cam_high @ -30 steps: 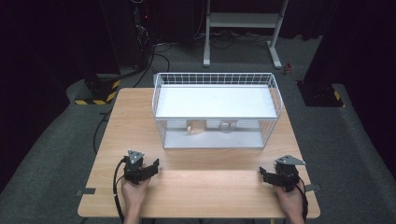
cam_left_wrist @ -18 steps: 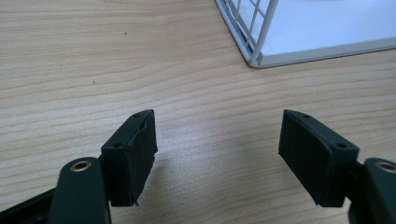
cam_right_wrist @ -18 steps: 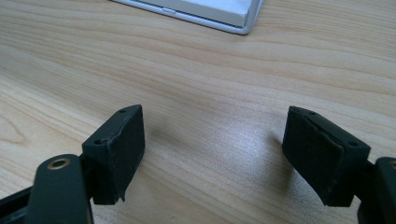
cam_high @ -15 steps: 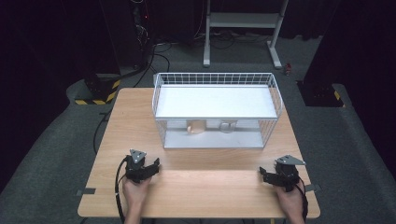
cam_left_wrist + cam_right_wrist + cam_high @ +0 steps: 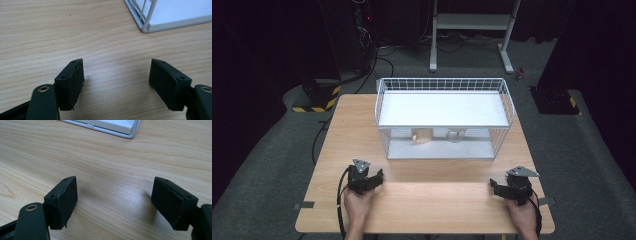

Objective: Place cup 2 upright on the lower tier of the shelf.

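Note:
On the near part of the wooden table, a person's hands hold both grippers low over the wood. My left gripper is at the front left, a short way before the white wire rack. Its jaws stand open over bare wood, and the rack's near corner shows ahead of them. At the front right, my right gripper points left. It is open too, with nothing between its jaws. The rack's base edge lies beyond it.
The two-level rack fills the table's far half. On its lower level stand a small tan object and a clear glass-like object. Cables trail from both grippers. Dark floor and a metal stand lie beyond the table.

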Action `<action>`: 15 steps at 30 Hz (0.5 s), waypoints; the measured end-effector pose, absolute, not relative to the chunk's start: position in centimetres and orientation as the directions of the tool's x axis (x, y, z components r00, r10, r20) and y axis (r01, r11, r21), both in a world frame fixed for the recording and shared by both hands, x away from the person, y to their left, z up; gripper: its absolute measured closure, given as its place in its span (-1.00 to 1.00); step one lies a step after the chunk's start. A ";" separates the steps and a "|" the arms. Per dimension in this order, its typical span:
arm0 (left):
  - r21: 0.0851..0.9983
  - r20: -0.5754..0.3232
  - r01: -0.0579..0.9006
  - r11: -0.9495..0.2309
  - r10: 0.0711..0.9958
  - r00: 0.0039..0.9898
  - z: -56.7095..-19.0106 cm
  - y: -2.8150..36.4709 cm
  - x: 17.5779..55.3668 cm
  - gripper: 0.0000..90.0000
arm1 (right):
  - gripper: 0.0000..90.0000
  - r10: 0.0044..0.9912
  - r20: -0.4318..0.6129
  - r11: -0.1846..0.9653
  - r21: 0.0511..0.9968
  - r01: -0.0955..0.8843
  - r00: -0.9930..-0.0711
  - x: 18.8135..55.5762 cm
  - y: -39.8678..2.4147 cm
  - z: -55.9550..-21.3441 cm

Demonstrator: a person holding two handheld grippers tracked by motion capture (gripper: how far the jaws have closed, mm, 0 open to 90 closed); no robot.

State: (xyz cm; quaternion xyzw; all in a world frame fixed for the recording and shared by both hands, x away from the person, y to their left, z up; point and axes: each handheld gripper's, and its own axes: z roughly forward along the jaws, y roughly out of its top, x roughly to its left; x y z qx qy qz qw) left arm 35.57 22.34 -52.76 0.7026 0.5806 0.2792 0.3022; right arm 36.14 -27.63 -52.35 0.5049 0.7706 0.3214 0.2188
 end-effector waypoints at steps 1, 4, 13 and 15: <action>0.749 0.043 0.646 -0.144 0.985 0.170 -52.8 22.3 35.6 -0.38 | -0.53 0.919 -0.014 0.284 0.717 0.637 -0.395 36.1 -27.6 -52.4; 0.749 0.041 0.648 -0.142 0.985 0.169 -52.8 22.3 35.6 -0.39 | -0.53 0.919 -0.014 0.284 0.717 0.637 -0.395 36.1 -27.6 -52.4; 0.744 0.009 0.657 -0.123 0.985 0.174 -52.8 22.7 35.8 -0.44 | -0.53 0.919 -0.012 0.283 0.716 0.638 -0.394 36.1 -27.6 -52.4; 0.743 0.009 0.657 -0.123 0.985 0.174 -52.8 22.7 35.8 -0.44 | -0.53 0.919 -0.013 0.284 0.716 0.638 -0.395 36.1 -27.6 -52.4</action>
